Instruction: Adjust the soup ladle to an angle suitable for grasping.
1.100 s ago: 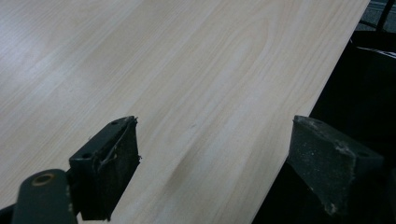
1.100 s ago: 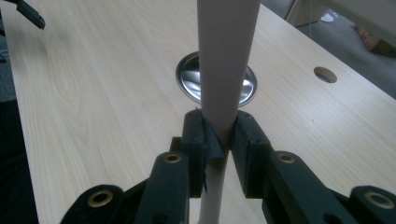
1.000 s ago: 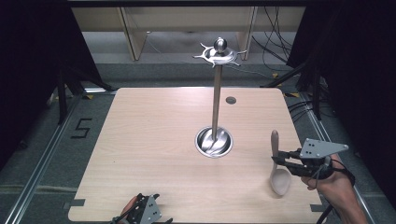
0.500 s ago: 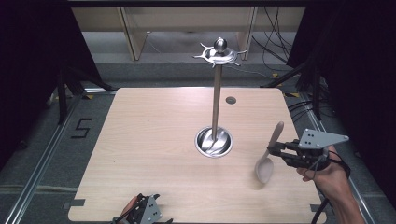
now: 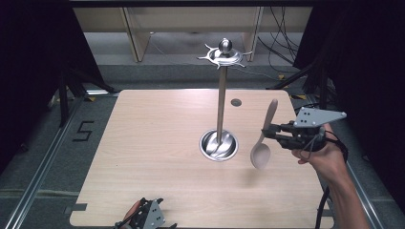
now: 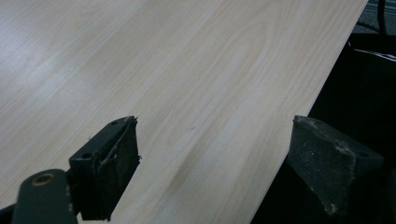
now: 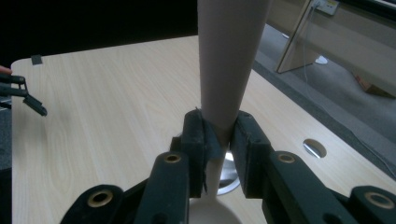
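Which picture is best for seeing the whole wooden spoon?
The high view: the pale wooden spoon shows whole there, bowl down and handle up, held in the right gripper beside the tall metal stand. The right gripper view shows its handle clamped between the jaws, bowl mostly hidden.

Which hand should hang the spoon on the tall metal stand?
Probably the right. The right hand-held gripper is already shut on the spoon, lifted off the table beside the stand. The left hand-held gripper sits open at the table's near edge, far from both.
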A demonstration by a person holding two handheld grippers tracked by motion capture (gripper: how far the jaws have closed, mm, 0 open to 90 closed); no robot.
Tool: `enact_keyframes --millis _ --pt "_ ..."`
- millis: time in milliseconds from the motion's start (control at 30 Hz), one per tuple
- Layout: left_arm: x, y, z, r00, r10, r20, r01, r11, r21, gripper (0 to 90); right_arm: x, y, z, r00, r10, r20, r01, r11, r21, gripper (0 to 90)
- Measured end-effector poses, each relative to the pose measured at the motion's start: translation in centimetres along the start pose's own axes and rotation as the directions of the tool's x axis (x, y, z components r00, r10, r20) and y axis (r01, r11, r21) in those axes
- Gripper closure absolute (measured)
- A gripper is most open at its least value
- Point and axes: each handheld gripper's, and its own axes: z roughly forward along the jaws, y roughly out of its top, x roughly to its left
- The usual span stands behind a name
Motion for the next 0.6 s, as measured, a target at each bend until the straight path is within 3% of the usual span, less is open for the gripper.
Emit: enact_keyframes --millis 67,267,333,367,400,467,533,567,600 --pt "0.0 0.0 0.1 0.9999 -0.006 0.009 0.007 1.0 -0.002 15.5 -0.2 0.9 0.4 0.9999 0.013 0.0 -0.013 1.0 -0.007 76.5" --pt "0.0 0.0 0.0 1.0 -0.007 0.007 0.007 1.0 -0.002 15.5 -0.8 2.6 1.3 0.9999 -0.006 0.01 0.006 1.0 -0.011 76.5" --pt "0.1 0.0 0.0 0.9999 0.006 0.012 -0.006 1.0 0.002 15.5 -0.9 2.9 1.5 1.0 0.007 0.001 -0.007 1.0 0.001 76.5" --pt "0.0 0.0 0.1 0.9999 -0.01 0.013 0.01 0.9999 -0.01 15.5 -1.1 3.1 1.6 0.9999 -0.003 0.011 0.003 1.0 0.0 76.5" --pt "0.1 0.0 0.0 0.9999 0.008 0.011 -0.008 1.0 0.002 15.6 -1.2 3.3 1.7 1.0 -0.004 -0.002 0.004 1.0 0.011 76.5" --pt "0.0 0.0 0.0 0.9998 -0.009 0.015 0.009 0.9999 -0.005 15.5 -1.4 3.7 2.0 1.0 0.0 0.009 0.0 1.0 0.015 76.5" --pt "0.1 0.1 -0.1 0.9999 0.011 0.012 -0.011 0.9999 0.005 15.5 -1.5 3.9 2.3 0.9998 0.015 0.012 -0.016 1.0 0.02 76.5" --pt "0.1 0.1 -0.1 0.9999 0.01 0.011 -0.01 0.9999 0.005 15.5 -1.7 4.1 2.5 0.9998 -0.004 0.017 0.004 1.0 0.015 76.5" --pt "0.1 0.1 -0.1 0.9998 0.008 0.02 -0.008 0.9999 0.01 15.5 -1.7 4.2 2.6 0.9999 0.011 0.005 -0.012 0.999 0.031 76.5"
